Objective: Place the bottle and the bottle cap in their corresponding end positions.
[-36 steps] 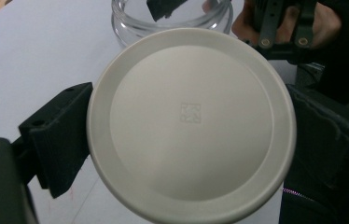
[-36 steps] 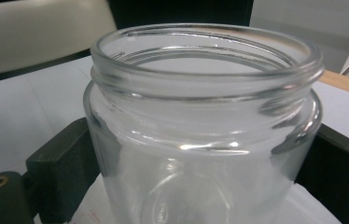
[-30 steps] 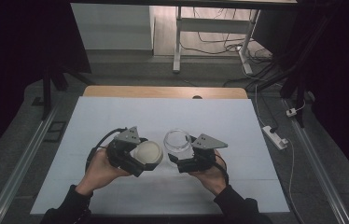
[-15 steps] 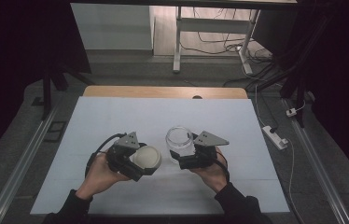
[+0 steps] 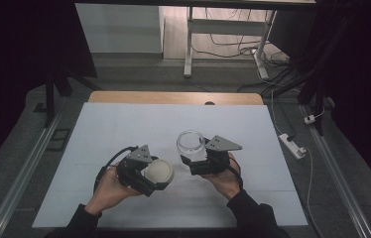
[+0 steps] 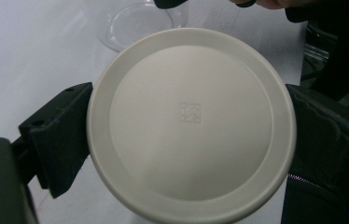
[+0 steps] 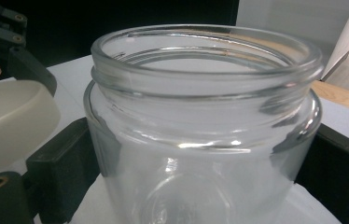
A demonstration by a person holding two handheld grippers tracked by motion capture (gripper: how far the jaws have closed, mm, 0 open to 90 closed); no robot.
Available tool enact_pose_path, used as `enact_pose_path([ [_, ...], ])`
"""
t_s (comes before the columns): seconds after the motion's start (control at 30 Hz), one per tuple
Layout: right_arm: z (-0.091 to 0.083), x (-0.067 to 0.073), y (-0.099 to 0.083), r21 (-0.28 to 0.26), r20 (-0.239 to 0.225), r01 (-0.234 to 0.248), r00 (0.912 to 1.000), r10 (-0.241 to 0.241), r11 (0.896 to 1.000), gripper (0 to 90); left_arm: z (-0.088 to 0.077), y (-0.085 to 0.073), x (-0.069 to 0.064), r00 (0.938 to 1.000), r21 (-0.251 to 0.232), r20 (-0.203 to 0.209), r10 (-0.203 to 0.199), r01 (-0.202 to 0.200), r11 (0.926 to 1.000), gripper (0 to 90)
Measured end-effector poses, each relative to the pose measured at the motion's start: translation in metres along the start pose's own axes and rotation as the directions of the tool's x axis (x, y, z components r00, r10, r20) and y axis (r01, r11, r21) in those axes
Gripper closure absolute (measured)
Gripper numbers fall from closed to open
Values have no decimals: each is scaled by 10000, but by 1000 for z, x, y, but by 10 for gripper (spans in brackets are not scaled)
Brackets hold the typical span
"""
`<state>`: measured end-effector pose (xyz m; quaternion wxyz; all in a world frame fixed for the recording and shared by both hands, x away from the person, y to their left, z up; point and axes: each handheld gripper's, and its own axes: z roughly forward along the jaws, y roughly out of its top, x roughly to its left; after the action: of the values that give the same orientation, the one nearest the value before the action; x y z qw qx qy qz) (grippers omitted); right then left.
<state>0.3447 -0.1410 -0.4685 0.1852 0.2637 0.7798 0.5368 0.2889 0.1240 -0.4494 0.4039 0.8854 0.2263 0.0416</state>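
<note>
While the right claw [image 5: 196, 159] clamps an open, empty glass jar [image 5: 191, 144] standing on the white table [image 5: 124, 129], the left claw [image 5: 154, 174] grips its cream lid [image 5: 156, 171] just beside and apart: lid off, presumably either closing or separate placement outstanding.

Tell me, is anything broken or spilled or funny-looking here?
Nothing stands out. The glass jar is upright, open and looks empty, held between the jaws of the right gripper. Its cream lid is off, clamped in the left gripper beside the jar. No cracks or spills show on the white table.
</note>
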Motion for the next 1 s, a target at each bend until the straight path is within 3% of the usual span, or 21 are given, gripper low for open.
enact_pose_path([
  [0.37,15,-4,1,-9,0,56,10000,-56,10000,69,13,-4,-5,9999,77,77,130,-131,9999,79],
  [0.67,29,-8,2,7,15,110,9999,-110,9999,69,32,-7,-13,9990,457,59,449,-451,9979,79],
  [1.0,42,-15,5,-1,135,98,9999,-98,10000,69,50,-8,-18,9991,609,6,424,-423,9972,79],
])
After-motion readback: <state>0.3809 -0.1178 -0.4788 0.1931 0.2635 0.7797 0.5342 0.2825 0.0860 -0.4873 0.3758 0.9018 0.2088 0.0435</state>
